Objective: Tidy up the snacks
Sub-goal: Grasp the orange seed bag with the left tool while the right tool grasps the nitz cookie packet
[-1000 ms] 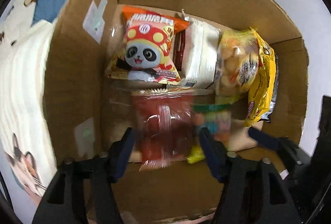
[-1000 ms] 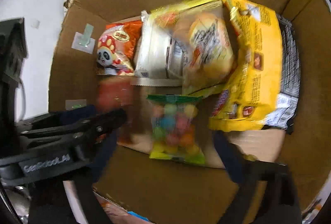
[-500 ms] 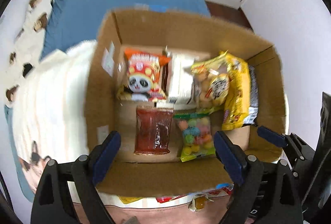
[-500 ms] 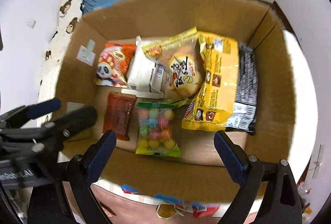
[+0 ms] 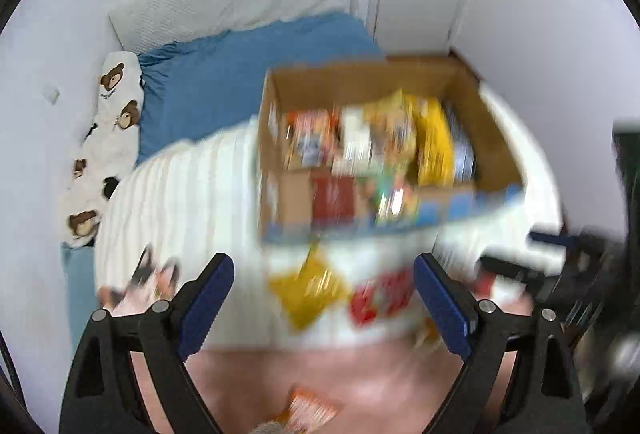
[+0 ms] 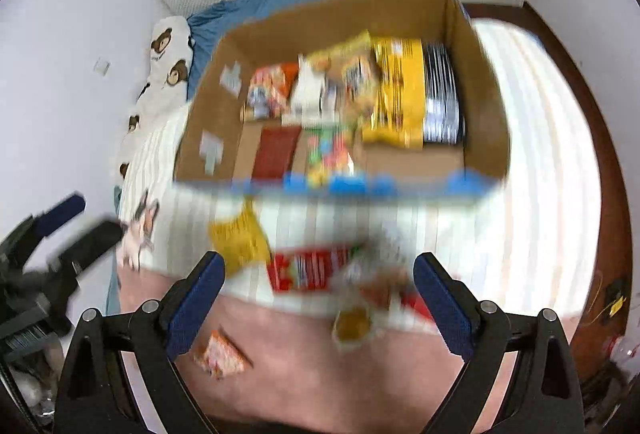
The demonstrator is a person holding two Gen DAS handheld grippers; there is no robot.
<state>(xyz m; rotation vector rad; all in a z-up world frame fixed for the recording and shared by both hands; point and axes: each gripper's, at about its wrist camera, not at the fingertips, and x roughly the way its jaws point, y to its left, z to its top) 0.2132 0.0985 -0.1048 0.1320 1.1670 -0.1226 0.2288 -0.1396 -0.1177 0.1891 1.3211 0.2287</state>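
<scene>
A cardboard box (image 5: 492, 137) (image 6: 208, 121) stands on the bed with several snack packets inside: a dark red packet (image 5: 333, 196) (image 6: 276, 151), a bag of coloured candies (image 6: 328, 153), a yellow bag (image 5: 434, 145) (image 6: 400, 93). Loose packets lie on the bed before the box: a yellow one (image 5: 310, 292) (image 6: 240, 242), a red one (image 5: 380, 298) (image 6: 312, 270) and an orange one (image 6: 220, 354). My left gripper (image 5: 322, 302) and right gripper (image 6: 318, 300) are both open, empty, and held back above the loose packets. Both views are blurred.
The box sits on a white striped blanket (image 5: 180, 201) (image 6: 532, 169) over a pink cover (image 6: 320, 374). A blue sheet (image 5: 240, 73), a bear-print pillow (image 5: 116, 105) and white walls lie beyond. The left gripper shows at the left in the right wrist view (image 6: 52, 246).
Both grippers have pulled up and back out of the box. The left one let go of the dark red packet, which now lies in the box. The loose packets have come into view.
</scene>
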